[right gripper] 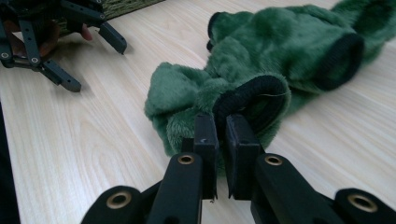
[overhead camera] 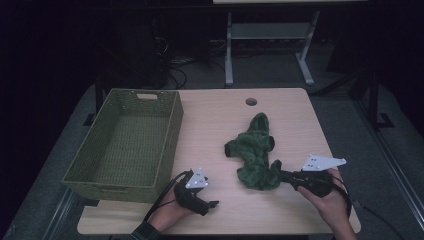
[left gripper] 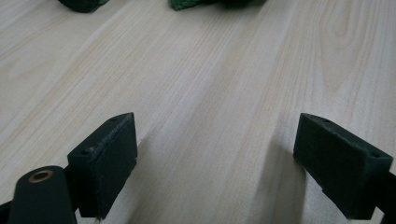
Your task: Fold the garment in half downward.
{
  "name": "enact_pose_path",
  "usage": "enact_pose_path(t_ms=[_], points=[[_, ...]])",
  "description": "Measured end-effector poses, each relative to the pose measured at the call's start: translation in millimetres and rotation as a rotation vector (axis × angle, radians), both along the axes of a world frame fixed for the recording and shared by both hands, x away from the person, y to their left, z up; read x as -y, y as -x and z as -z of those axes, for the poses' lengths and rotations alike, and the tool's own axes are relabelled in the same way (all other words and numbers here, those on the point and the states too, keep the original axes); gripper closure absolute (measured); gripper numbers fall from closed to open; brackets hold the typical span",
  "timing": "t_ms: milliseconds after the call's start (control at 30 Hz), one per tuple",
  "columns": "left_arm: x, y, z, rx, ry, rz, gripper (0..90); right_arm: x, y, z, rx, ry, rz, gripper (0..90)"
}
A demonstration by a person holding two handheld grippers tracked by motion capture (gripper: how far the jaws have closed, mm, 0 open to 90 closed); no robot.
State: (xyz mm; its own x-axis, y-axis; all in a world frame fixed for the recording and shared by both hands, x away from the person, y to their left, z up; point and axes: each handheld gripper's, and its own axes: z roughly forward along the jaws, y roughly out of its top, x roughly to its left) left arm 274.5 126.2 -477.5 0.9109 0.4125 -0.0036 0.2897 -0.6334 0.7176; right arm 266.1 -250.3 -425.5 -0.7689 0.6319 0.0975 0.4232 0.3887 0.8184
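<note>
Cuff of green fleece garment (right gripper: 261, 100) hidden between right gripper (right gripper: 221, 140) jaws.

Bare wood lies open between the left gripper (overhead camera: 212, 204) and the green fleece garment (overhead camera: 256, 150), and ahead of its spread jaws. The wicker basket (overhead camera: 125, 145) walls off the table (overhead camera: 210, 115) on the left. Beyond the garment, the far tabletop is free.

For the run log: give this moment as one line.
right gripper: shut on garment cuff | left gripper: open over table, holding nothing | basket: left of garment
</note>
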Motion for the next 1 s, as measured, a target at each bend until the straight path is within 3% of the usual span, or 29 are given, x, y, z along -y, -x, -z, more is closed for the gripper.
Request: enact_pose_path(t_ms=[567,767,1000], points=[[0.2,0.0,0.3,0.0,0.005,-0.003,12.9,-41.4,-21.9,-9.0,0.022,-0.022,-0.098,75.9],[0.2,-0.2,0.3,0.005,0.004,-0.002,12.9,-39.8,-33.9,-15.9,0.033,-0.055,-0.025,87.7],[0.1,-0.1,0.1,0.001,0.001,0.0,12.9,-44.5,-62.5,-3.9,0.008,-0.058,0.024,89.5]])
